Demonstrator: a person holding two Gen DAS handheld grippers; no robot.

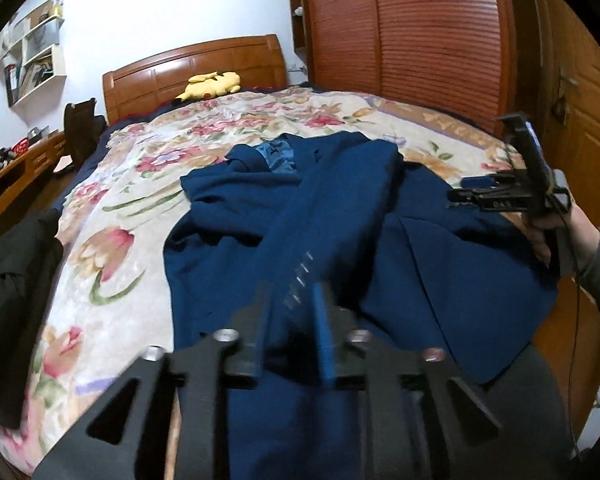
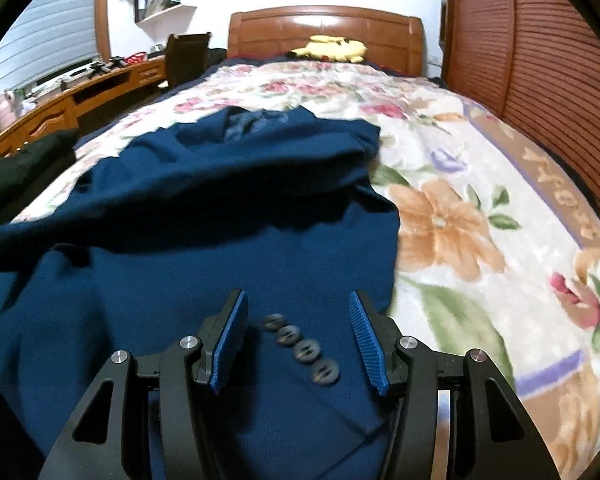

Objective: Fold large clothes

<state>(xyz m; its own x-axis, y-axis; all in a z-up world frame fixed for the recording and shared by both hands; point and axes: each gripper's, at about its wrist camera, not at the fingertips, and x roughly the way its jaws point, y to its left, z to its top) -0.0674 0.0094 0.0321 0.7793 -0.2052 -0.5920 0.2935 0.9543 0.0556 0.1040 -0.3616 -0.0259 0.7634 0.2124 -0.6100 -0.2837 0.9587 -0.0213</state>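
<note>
A navy blue jacket lies spread on the bed, its lighter lining showing near the collar. One sleeve runs toward me and passes between the fingers of my left gripper; the jaws stand apart around the cloth and are blurred, with no clear press on it. My right gripper is open and hovers just over the jacket, above a cuff with several dark buttons. From the left wrist view, the right gripper is at the jacket's right edge, held by a hand.
The floral blanket covers the bed. A yellow plush toy rests by the wooden headboard. A slatted wardrobe runs along the right. A black garment and a desk are at the left.
</note>
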